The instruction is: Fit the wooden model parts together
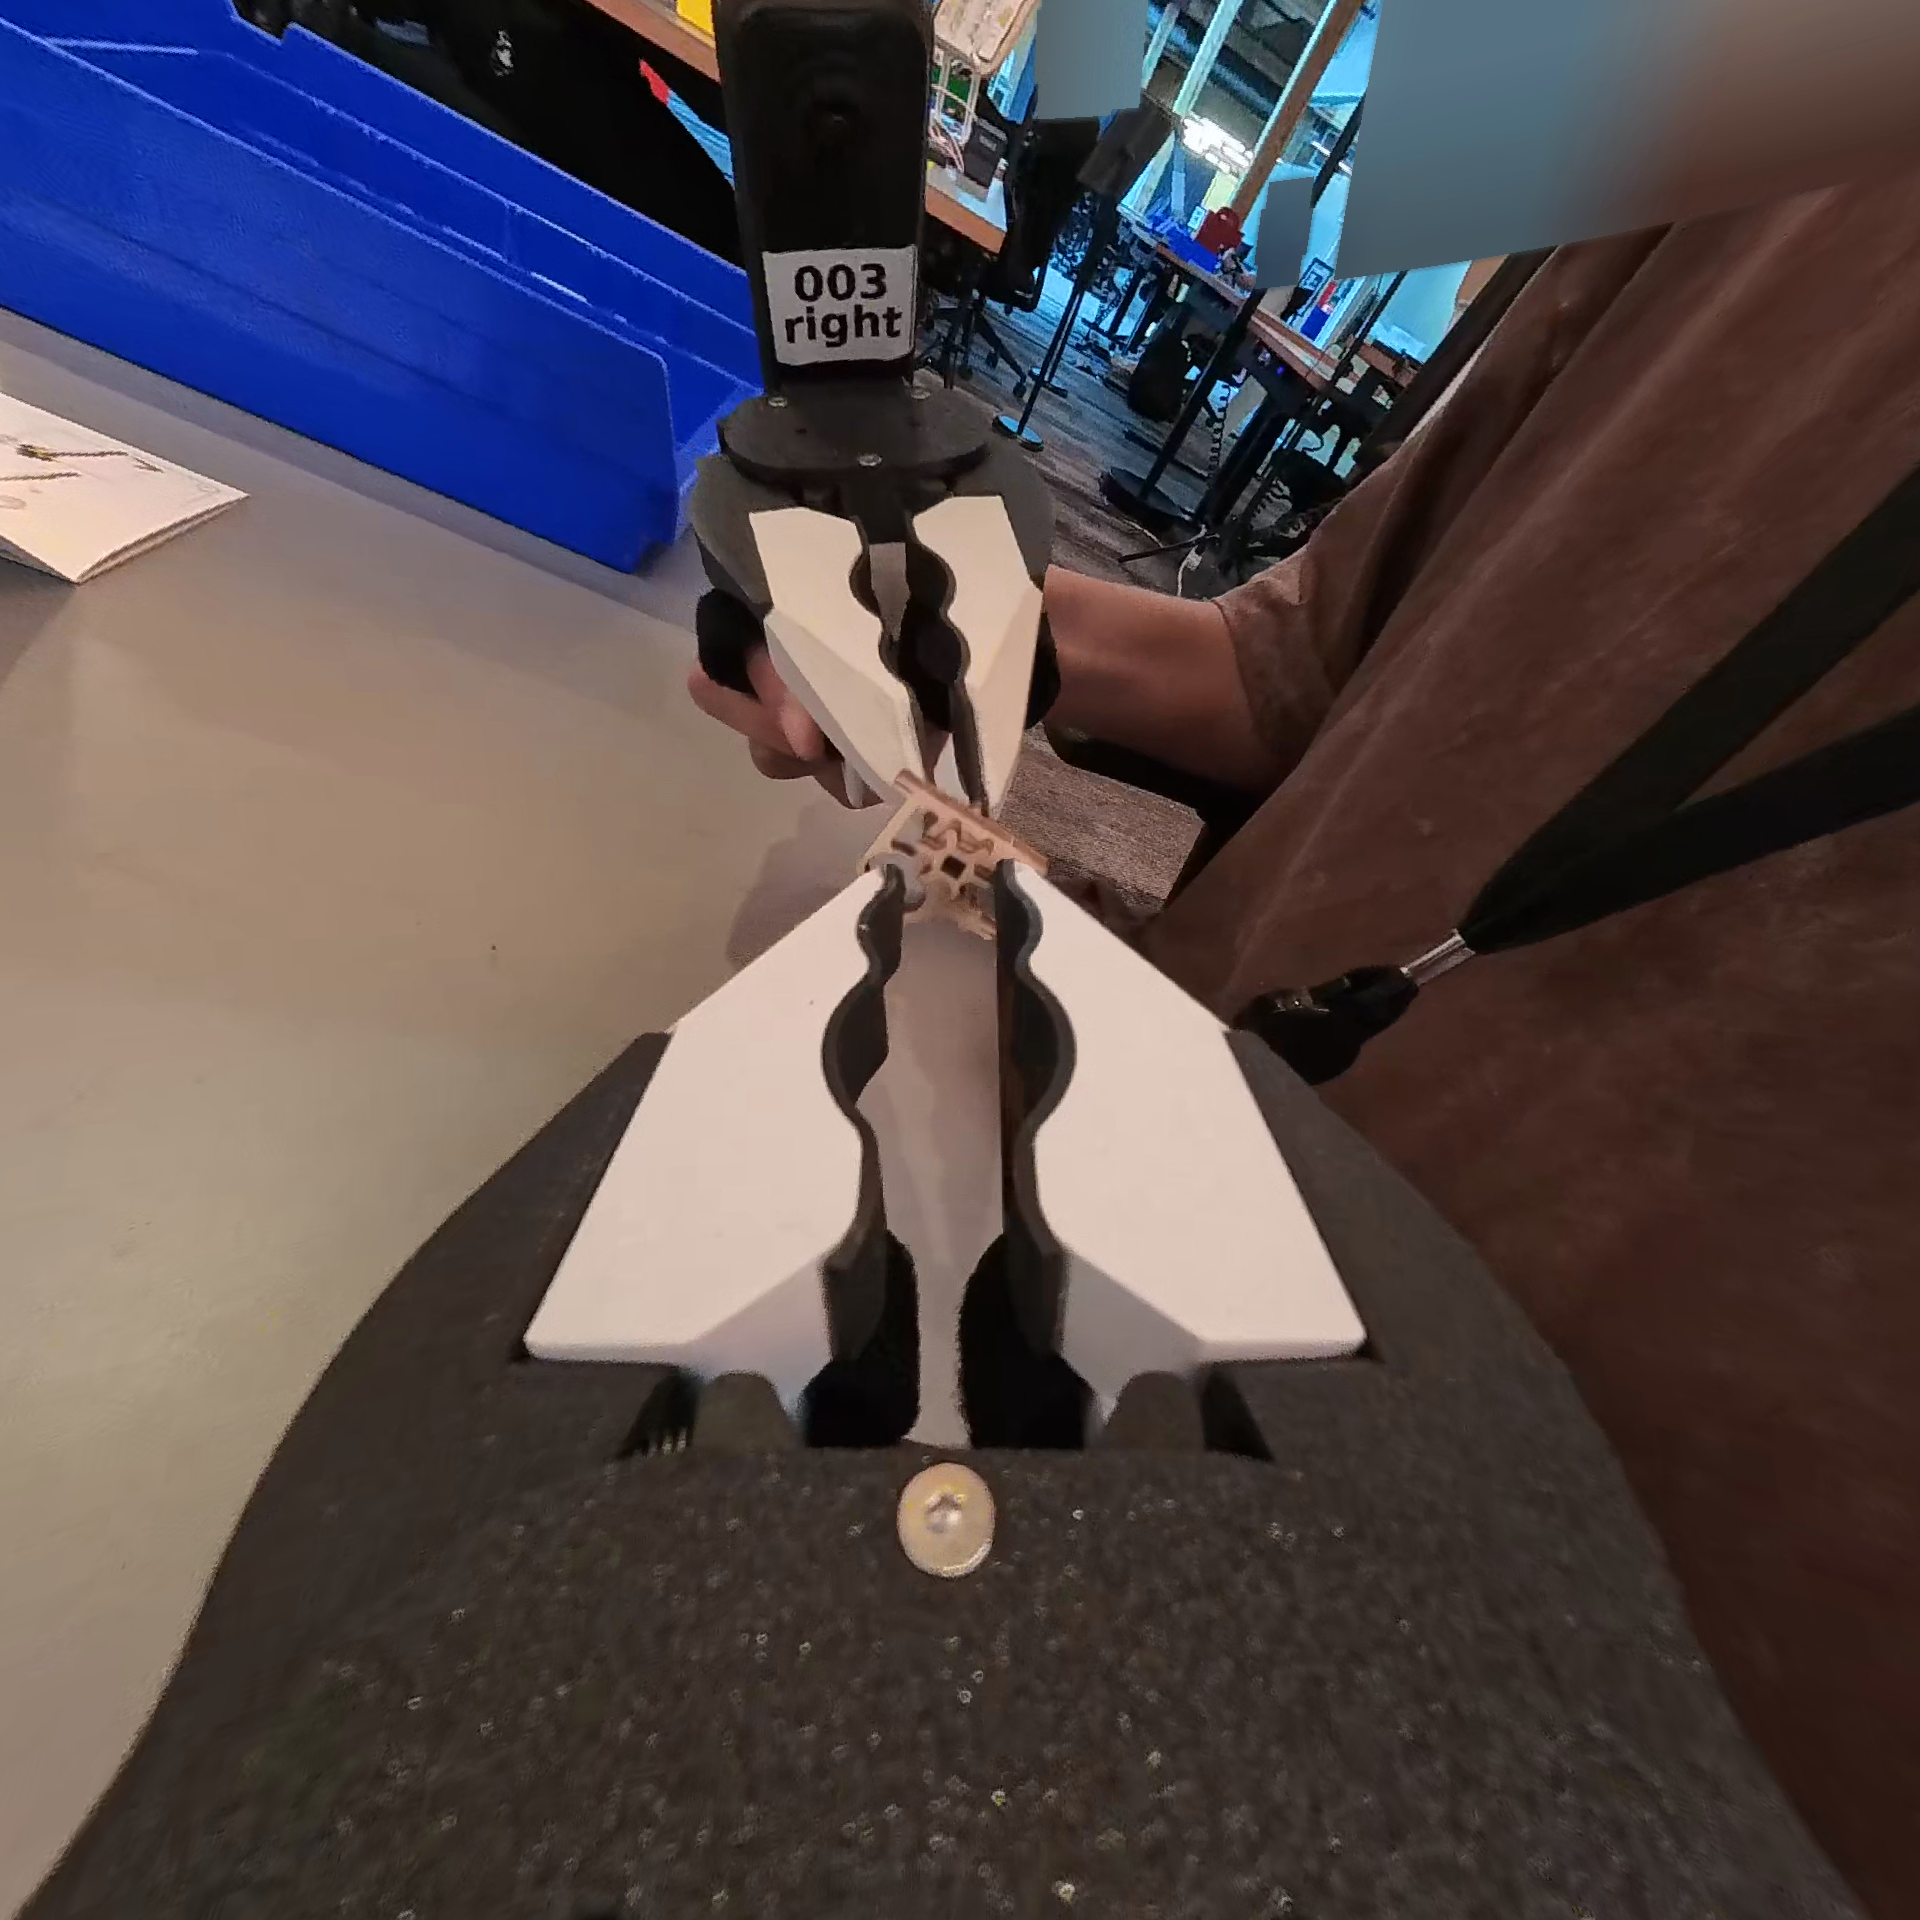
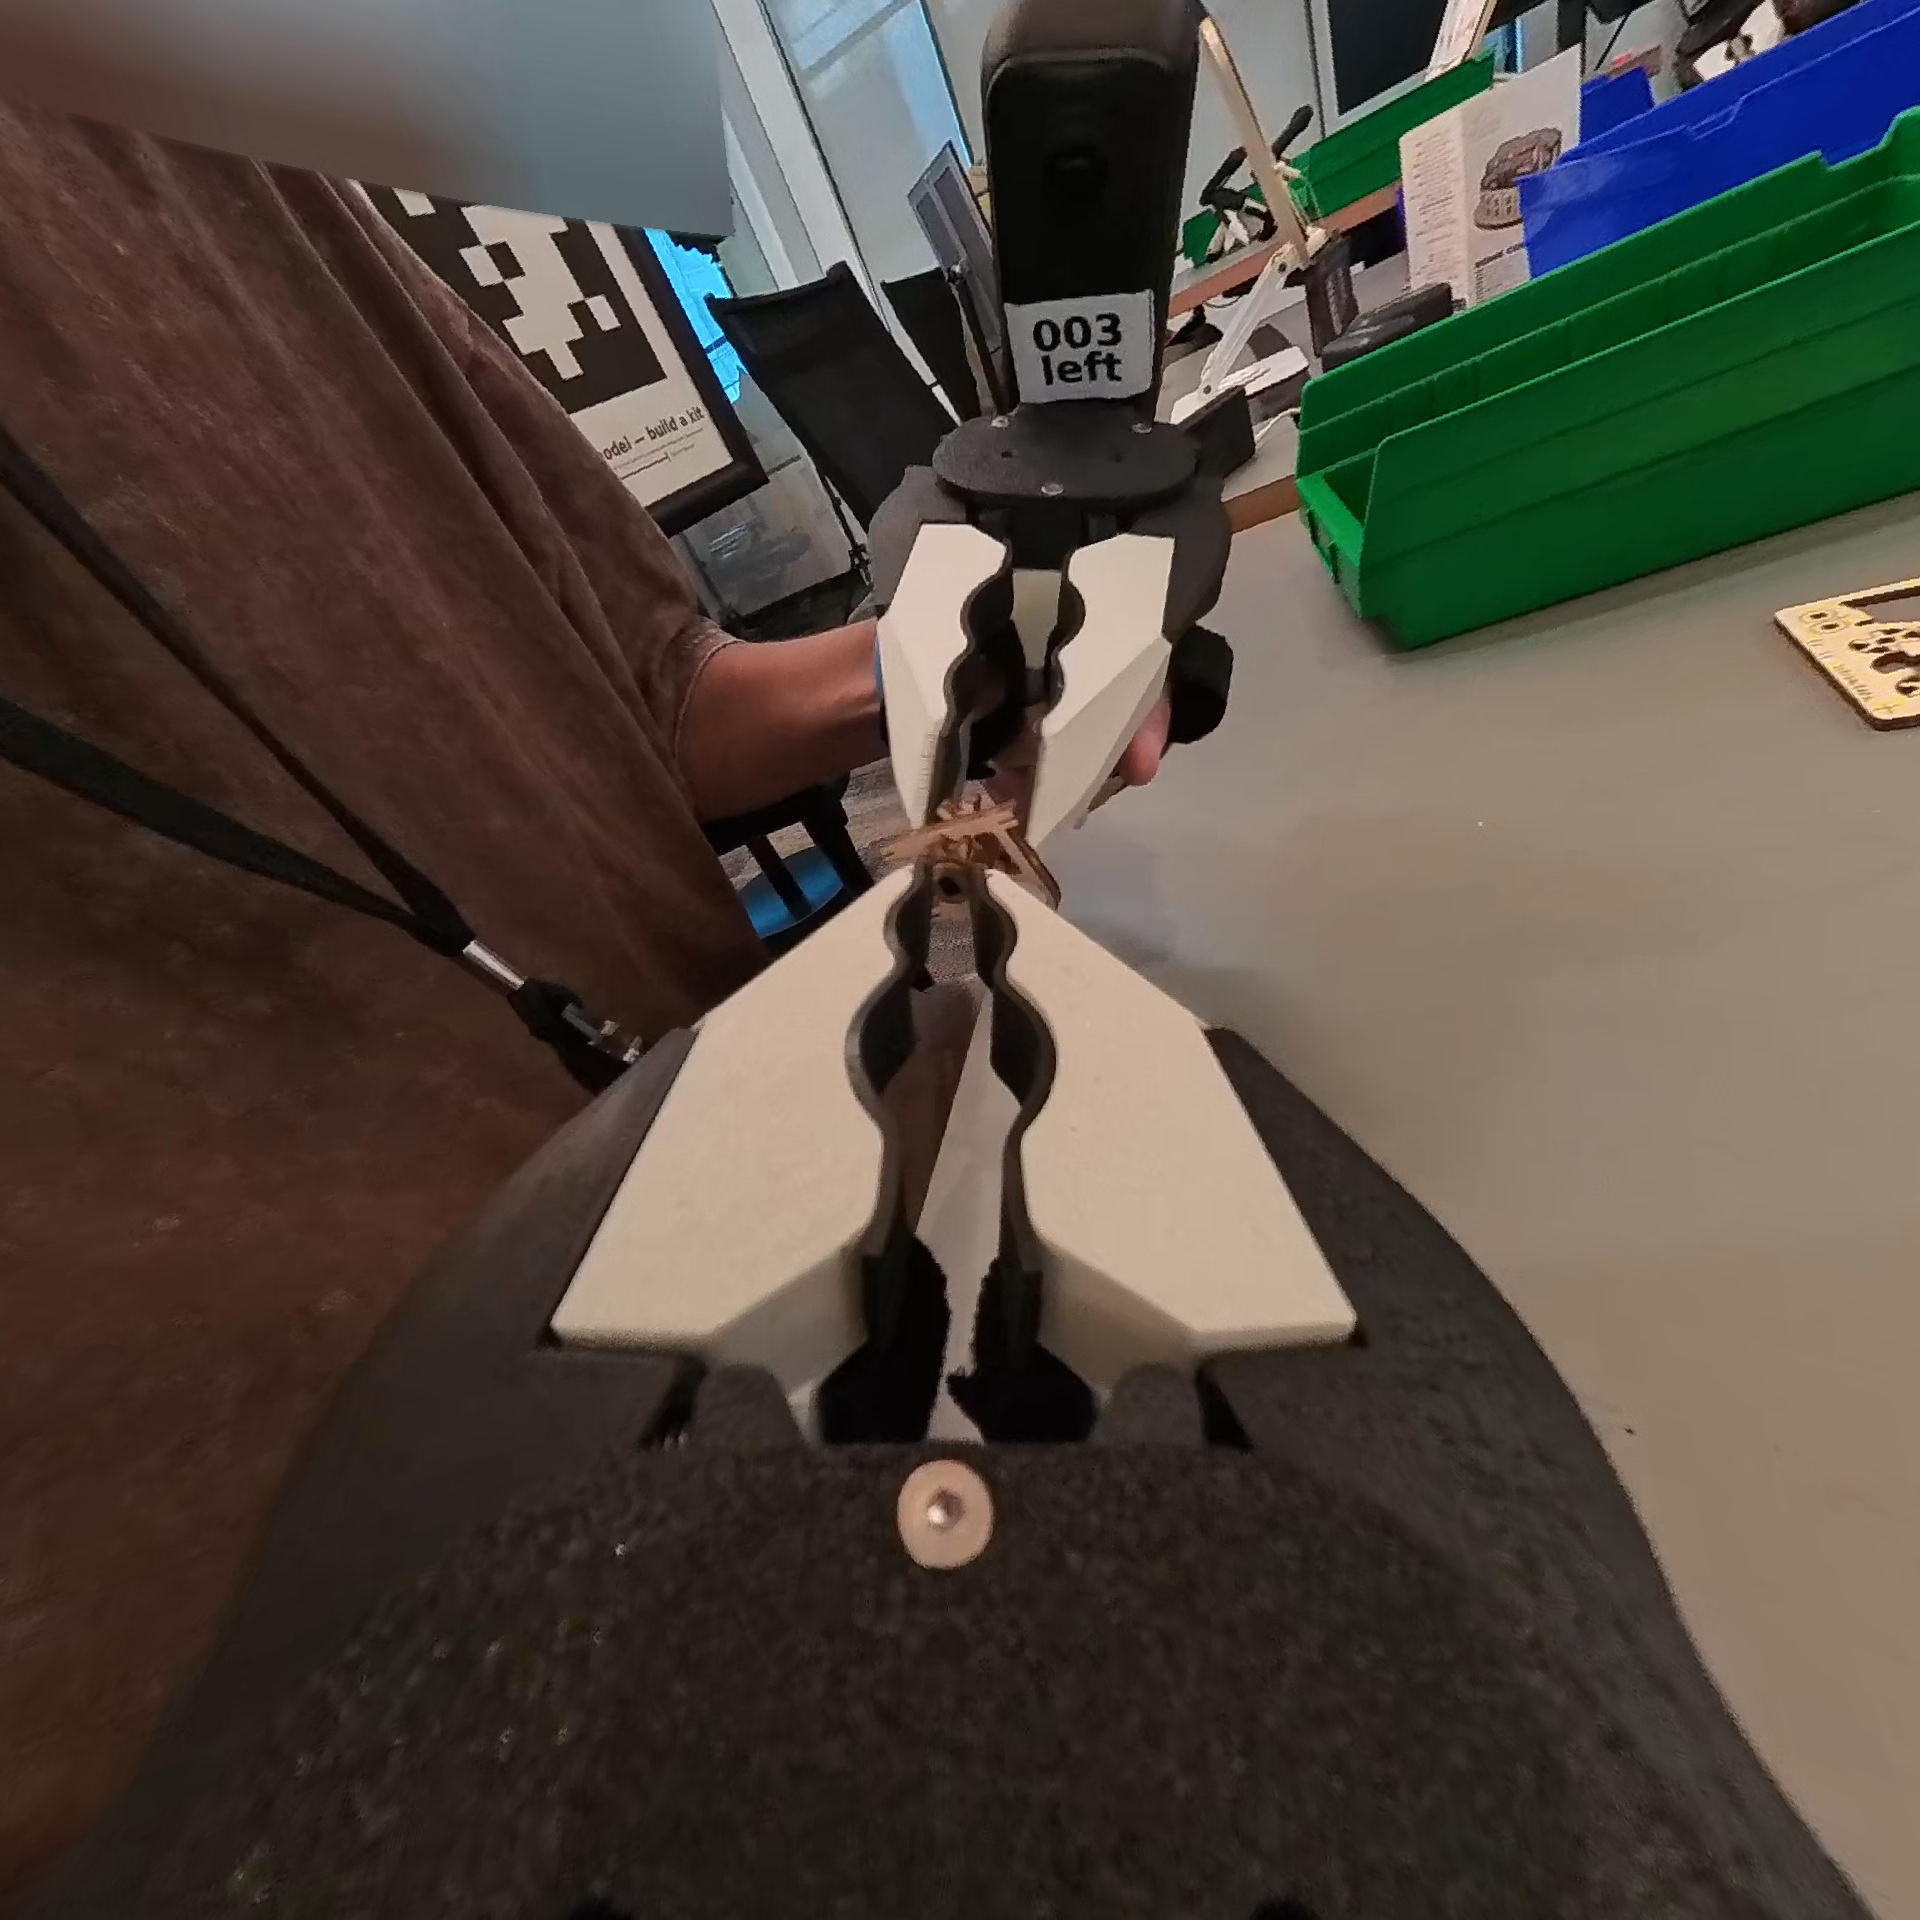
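Wooden model parts [image 1: 940,857] hang in the air above the grey surface [image 1: 312,831] in the left wrist view, pinched at the tips of the left tool [image 1: 940,883]; the right tool [image 1: 940,795] meets them from the far side, closed on the same cluster. A blue bin [image 1: 312,260] stands behind.

From the right wrist view, the right tool [image 2: 951,883] clamps the parts [image 2: 971,836] facing the left tool [image 2: 971,805]. Green bins [image 2: 1610,416] and a cut-out wooden sheet [image 2: 1860,665] sit on the surface [image 2: 1455,935].

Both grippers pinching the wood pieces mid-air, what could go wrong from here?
1. The small pale laser-cut wooden parts are held only at the fingertips of the left gripper and right gripper; a twist might snap the thin pieces.
2. They hang near the edge of the grey table; a slip could drop them to the floor.
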A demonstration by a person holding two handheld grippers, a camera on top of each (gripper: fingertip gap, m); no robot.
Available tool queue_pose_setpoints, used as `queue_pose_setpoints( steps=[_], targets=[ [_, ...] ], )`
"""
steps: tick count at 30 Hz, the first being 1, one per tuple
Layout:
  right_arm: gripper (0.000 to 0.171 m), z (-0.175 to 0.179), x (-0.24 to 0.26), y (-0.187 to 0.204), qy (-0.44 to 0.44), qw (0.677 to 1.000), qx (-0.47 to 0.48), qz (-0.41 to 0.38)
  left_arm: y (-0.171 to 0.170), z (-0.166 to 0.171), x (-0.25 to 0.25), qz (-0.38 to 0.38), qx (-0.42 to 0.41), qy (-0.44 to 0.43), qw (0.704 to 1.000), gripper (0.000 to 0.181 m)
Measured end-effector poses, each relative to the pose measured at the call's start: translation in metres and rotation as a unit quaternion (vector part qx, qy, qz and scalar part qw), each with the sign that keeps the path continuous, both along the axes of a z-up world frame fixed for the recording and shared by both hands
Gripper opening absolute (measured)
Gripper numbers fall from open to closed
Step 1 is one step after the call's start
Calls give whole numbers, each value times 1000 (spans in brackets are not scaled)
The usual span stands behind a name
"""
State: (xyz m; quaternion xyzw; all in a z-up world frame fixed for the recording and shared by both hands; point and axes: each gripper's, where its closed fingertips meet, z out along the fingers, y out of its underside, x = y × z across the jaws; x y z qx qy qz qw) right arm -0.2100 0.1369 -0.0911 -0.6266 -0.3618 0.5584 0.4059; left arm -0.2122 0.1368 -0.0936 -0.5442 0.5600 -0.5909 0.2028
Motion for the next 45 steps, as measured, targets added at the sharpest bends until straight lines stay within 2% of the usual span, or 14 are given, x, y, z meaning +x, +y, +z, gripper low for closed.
queue_pose_setpoints(
  steps=[11, 22, 31, 45],
  targets=[
    [7, -2, -1, 0, -5, 1000, 1, -1, -3, -5, 2, -5, 19, 6, 1000, 12],
    [7, -10, 2, 14, -47, 996, 44, -62, 12, -13, 6, 41, 70, 22, 996, 11],
    [7, -4, 9, 24, -40, 992, 66, -103, 22, -7, 6, 62, 43, 2, 997, 11],
    [8, -1, 7, 20, -17, 995, 53, -86, 16, -4, 10, 62, 42, -6, 997, 11]
  ],
)
